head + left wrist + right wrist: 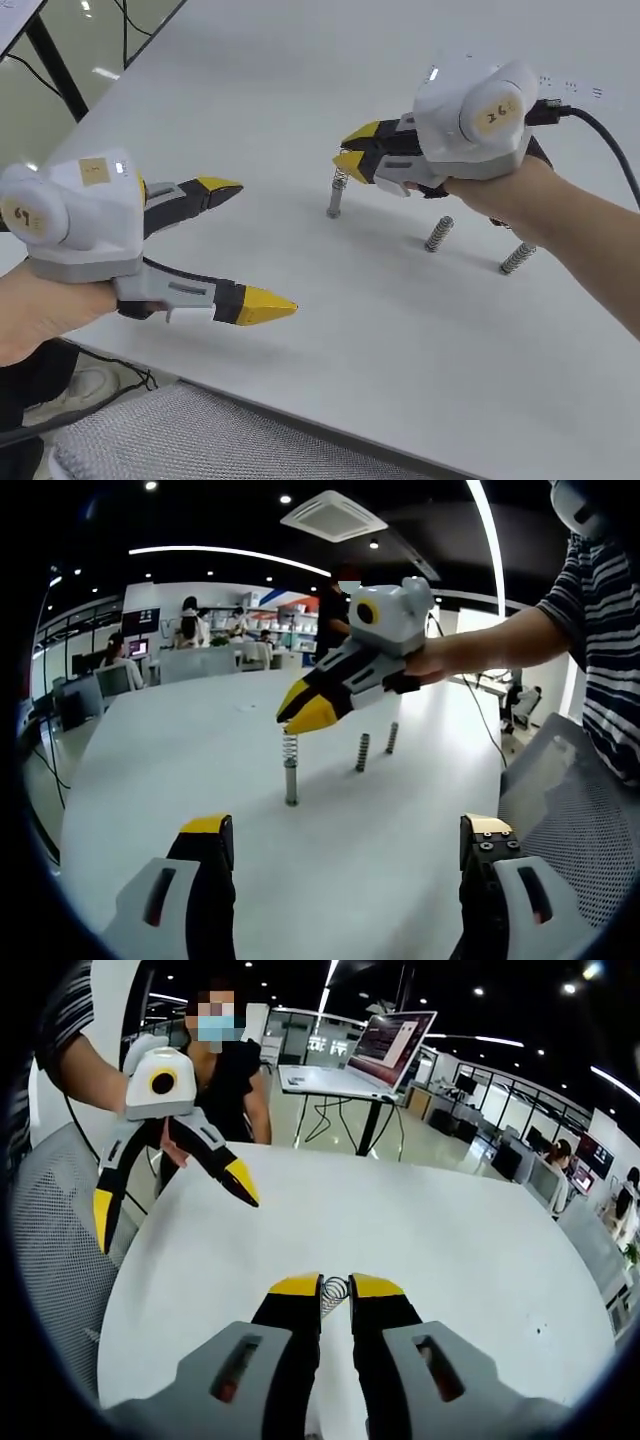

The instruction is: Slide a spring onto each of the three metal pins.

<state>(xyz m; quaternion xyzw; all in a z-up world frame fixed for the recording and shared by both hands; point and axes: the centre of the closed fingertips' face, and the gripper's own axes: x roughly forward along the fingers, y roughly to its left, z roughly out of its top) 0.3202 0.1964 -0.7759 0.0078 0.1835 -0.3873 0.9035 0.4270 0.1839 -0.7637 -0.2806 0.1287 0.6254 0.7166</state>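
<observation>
Spring (335, 1293) on pin (291, 783), pinched by right hand-held gripper (336, 1288)

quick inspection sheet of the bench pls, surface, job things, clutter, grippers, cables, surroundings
surface: white table, smooth and plain
job's things: spring at the top of an upright pin; two more springs stand beside it, apart from each other
clutter: nothing seen
grippers: right gripper shut on the spring at the pin's top; left gripper open, holds nothing, near the table's edge
cables: black cable runs from the right gripper; more cables past the table's left edge
surroundings: mesh chair by the table; open office, laptop on a desk, people at the back
</observation>
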